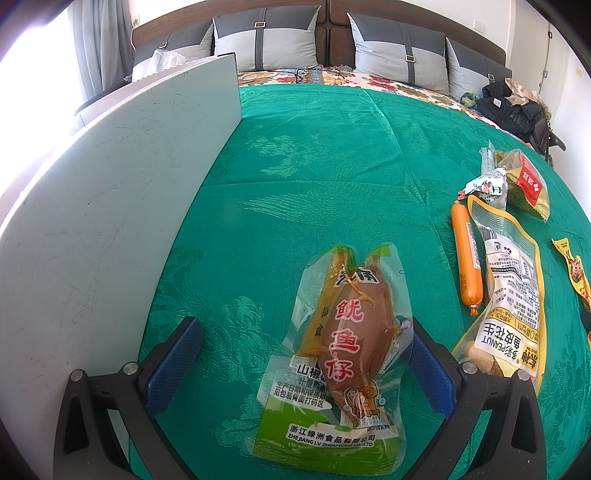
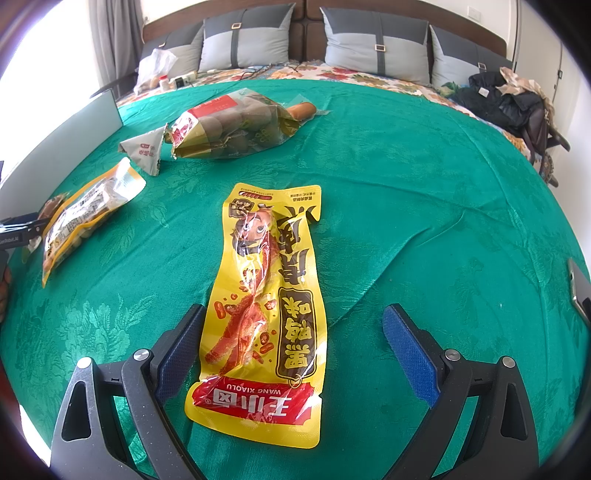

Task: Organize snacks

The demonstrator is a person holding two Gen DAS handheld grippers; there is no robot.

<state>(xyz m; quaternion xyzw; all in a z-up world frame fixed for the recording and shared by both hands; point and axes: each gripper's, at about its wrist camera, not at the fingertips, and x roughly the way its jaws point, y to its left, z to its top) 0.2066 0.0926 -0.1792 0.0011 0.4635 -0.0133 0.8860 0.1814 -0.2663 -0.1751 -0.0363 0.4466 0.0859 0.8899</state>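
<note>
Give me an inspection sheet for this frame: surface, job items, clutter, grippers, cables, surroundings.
Surface: green patterned bedspread, creased; white board standing along its left edge.
Job's things: squid pouch between the left hand-held gripper fingers; yellow duck-neck pouch between the right hand-held gripper fingers; peanut pouch, orange sausage, gold bag, small white wrapper lying apart.
Clutter: plastic bag and dark clothes near the pillows.
Grippers: both open, neither closed on a pouch.
Cables: thin dark cord by the pillows.
Surroundings: grey pillows, headboard, curtain.
</note>
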